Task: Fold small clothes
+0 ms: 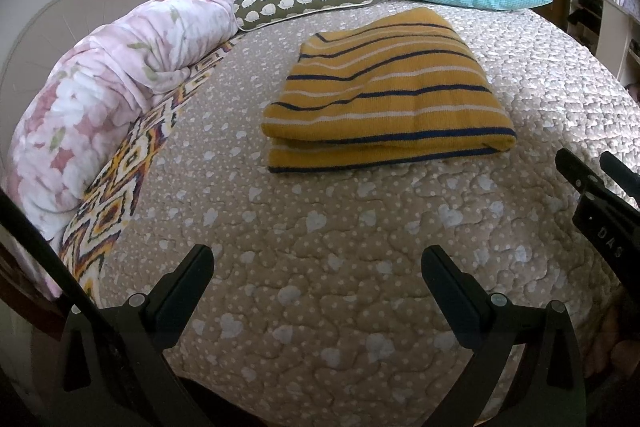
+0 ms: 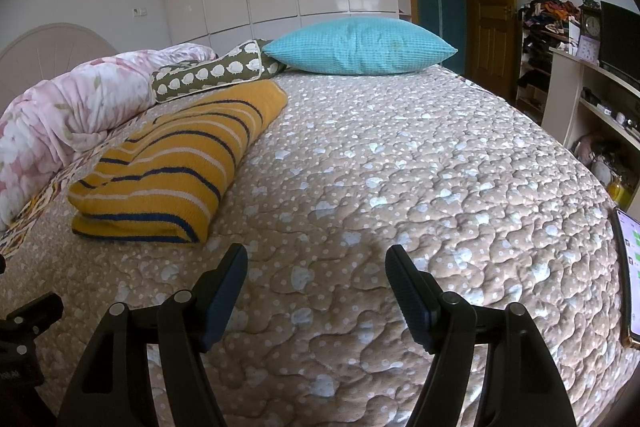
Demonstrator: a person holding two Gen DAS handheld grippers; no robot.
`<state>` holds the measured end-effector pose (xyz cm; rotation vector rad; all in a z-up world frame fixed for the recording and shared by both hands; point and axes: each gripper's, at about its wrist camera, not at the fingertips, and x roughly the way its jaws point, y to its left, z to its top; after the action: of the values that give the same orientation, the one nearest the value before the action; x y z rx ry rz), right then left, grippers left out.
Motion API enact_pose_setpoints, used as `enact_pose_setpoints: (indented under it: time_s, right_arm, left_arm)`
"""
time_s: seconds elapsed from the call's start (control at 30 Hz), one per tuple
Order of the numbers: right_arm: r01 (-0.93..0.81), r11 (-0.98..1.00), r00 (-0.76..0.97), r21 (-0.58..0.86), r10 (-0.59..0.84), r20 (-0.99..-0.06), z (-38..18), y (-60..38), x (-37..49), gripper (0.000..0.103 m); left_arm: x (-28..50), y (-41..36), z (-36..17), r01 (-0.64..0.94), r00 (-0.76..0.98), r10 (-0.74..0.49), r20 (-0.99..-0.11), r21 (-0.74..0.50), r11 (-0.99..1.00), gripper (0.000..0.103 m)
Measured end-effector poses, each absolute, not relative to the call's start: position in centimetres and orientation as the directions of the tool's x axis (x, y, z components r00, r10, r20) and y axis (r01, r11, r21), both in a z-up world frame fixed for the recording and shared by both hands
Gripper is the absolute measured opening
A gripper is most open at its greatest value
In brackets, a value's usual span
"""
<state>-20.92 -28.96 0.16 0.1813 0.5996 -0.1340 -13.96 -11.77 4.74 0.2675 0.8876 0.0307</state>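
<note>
The striped mustard garment [image 1: 390, 99] lies on the quilted bedspread [image 1: 320, 267], folded into a compact rectangle with stacked layers showing at its near edge. It sits toward the head of the bed, near but apart from the sheep-print bolster [image 1: 308, 1] and the floral duvet [image 1: 120, 75].

Neither tool touches it. Our left gripper [image 1: 318, 267] hovers over bare quilt short of the garment, its fingers spread wide with nothing between them. Our right gripper [image 2: 316, 267] is likewise parted and empty, with the garment off to its left.

We judge the fold on this piece essentially complete, and the step in hand a release and retreat. We see no second garment in either view, so the next move likely calls for fetching another piece, or at most squaring this stack's edges.

View differences: the left wrist view shows the garment's top face squarely, plus the right tool at frame edge. Only the right wrist view shows a lit phone [image 2: 628, 275] at the bed's right edge, the shelving unit [image 2: 592, 95] and the blue pillow [image 2: 360, 45] in full.
</note>
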Motion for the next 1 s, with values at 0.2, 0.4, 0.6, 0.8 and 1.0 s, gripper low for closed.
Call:
enact_pose_setpoints:
  time_s: [0.2, 0.4, 0.6, 0.8, 1.0]
  right_arm:
    - [0.176, 0.976, 0.818, 0.13, -0.072, -0.571, 0.18, -28.98, -20.91, 0.077]
    - [0.176, 0.976, 0.819, 0.126, -0.074, -0.569, 0.07, -28.97, -20.92, 0.077]
    - [0.175, 0.976, 0.819, 0.127, -0.073, -0.57, 0.06, -28.99, -20.91, 0.077]
    - [0.174, 0.977, 0.819, 0.126, -0.072, -0.57, 0.08, -28.99, -20.9, 0.077]
    - [0.175, 0.977, 0.819, 0.125, -0.074, -0.569, 0.11, -28.91, -20.89, 0.078]
  left_arm:
    - [-13.93, -11.84, 4.68, 0.086, 0.632, 0.137, -0.763, 0.244, 0.966, 0.103]
    - [-13.95, -11.87, 4.65, 0.087, 0.63, 0.136, -0.765, 0.243, 0.966, 0.103]
    - [-13.96, -11.96, 4.62, 0.088, 0.629, 0.136, -0.766, 0.244, 0.966, 0.103]
    - [-13.95, -11.96, 4.6, 0.089, 0.627, 0.136, -0.767, 0.244, 0.966, 0.103]
    - [-13.91, -11.91, 4.37, 0.093, 0.621, 0.132, -0.772, 0.24, 0.966, 0.103]
